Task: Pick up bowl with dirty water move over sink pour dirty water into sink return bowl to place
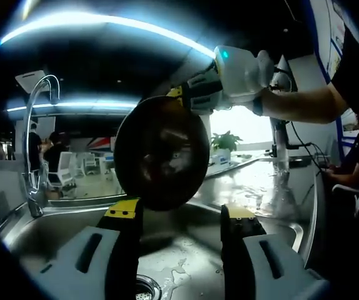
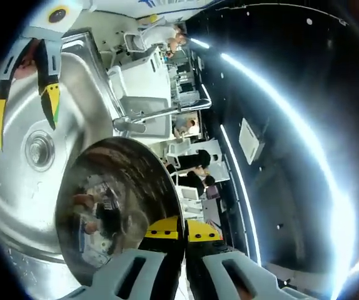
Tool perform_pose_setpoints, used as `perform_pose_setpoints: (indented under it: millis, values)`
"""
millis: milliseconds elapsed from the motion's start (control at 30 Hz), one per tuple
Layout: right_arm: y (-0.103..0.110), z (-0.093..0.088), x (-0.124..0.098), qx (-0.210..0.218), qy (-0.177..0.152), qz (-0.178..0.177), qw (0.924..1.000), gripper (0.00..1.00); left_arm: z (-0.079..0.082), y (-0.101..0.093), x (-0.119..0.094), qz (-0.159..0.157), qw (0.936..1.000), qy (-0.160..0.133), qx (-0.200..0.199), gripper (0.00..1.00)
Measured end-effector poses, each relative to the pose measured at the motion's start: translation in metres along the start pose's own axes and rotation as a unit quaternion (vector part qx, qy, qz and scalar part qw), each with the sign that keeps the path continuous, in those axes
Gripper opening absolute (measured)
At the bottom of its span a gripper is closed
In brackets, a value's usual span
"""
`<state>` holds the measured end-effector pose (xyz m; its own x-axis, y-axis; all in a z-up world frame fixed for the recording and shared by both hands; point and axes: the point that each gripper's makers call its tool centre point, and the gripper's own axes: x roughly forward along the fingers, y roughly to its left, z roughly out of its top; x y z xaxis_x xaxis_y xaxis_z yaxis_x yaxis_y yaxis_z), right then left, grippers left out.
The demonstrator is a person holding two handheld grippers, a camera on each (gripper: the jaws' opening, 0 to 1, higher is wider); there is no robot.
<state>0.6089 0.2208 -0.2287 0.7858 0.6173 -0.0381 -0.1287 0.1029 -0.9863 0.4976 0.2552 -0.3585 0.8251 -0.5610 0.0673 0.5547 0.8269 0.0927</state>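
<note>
Glossy metal bowl, wet steel sink (mirror-bright)

Your right tongs hold the bowl tipped on edge above the sink. The drain lies below it, the faucet behind, and your left tongs sit just before the bowl.

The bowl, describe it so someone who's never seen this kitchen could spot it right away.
Find the steel sink with the curved faucet at its edge. Held over the basin, tipped on its side, is the bowl, with the right gripper shut on its rim. It is the one round, dark, shiny dish held in the air, apart from the left gripper, whose jaws stand open below it.
</note>
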Motion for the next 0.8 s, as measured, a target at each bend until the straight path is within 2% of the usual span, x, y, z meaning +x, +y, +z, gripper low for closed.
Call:
perform_pose_setpoints:
  millis: [267,567,800]
  values:
    - [0.011,-0.002,-0.006,-0.002,-0.003,0.01,0.9999,0.0,0.001,0.001,0.0,-0.001,1.0,-0.003,-0.001,0.49]
    - [0.005,-0.004,-0.003,0.027,0.001,0.014,0.9995,0.0,-0.001,0.002,0.0,-0.001,1.0,0.0,0.0,0.49]
    - [0.008,-0.01,0.001,0.046,0.007,0.033,0.9984,0.0,-0.001,0.003,0.001,0.0,1.0,-0.001,0.0,0.49]
